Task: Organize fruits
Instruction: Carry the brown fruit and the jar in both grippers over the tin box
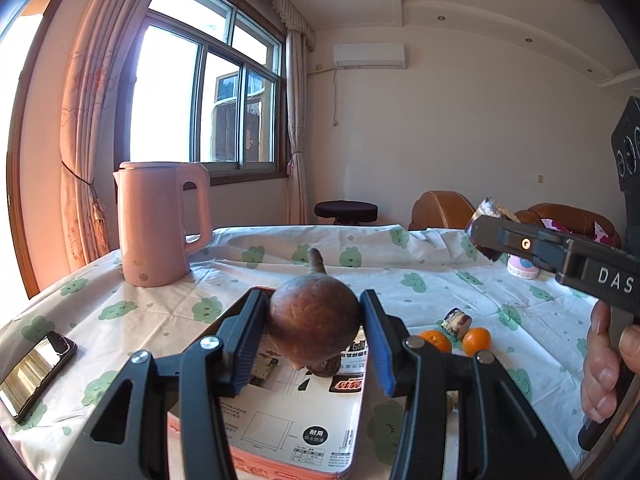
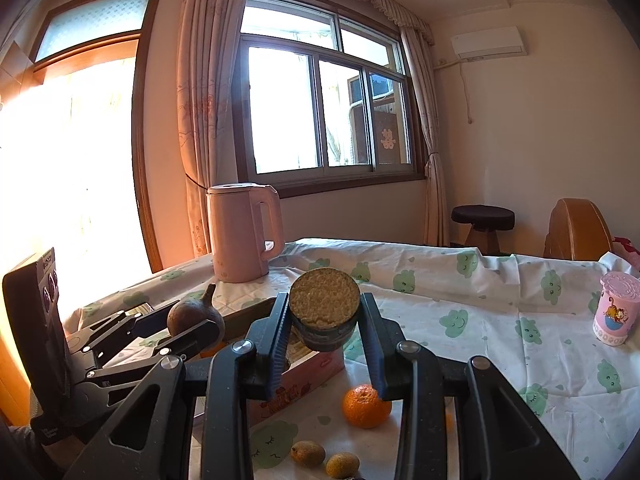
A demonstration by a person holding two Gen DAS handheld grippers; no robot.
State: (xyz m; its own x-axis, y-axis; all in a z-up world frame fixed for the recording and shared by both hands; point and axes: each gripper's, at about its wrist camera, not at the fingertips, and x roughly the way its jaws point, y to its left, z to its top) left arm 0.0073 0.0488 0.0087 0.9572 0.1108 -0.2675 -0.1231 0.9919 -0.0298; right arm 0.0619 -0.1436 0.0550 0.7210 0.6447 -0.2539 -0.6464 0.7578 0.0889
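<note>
My left gripper [image 1: 316, 336] is shut on a round brown fruit with a stem [image 1: 314, 312], held above a flat pink box [image 1: 280, 420]. A second brown fruit [image 1: 325, 366] lies on the box below it. My right gripper [image 2: 325, 320] is shut on a short cut piece of sugarcane [image 2: 324, 300], its pale fibrous end facing the camera. In the right wrist view the left gripper [image 2: 196, 330] and its brown fruit [image 2: 188, 314] show at the left. Two oranges [image 1: 436, 340] [image 1: 477, 340] and another cane piece [image 1: 456, 322] lie on the cloth.
A pink kettle [image 1: 158, 224] stands at the table's back left, and a phone [image 1: 32, 372] lies near the left edge. A pink cup [image 2: 616, 308] stands at the right. An orange [image 2: 366, 406] and two small brown fruits [image 2: 308, 452] lie near the front.
</note>
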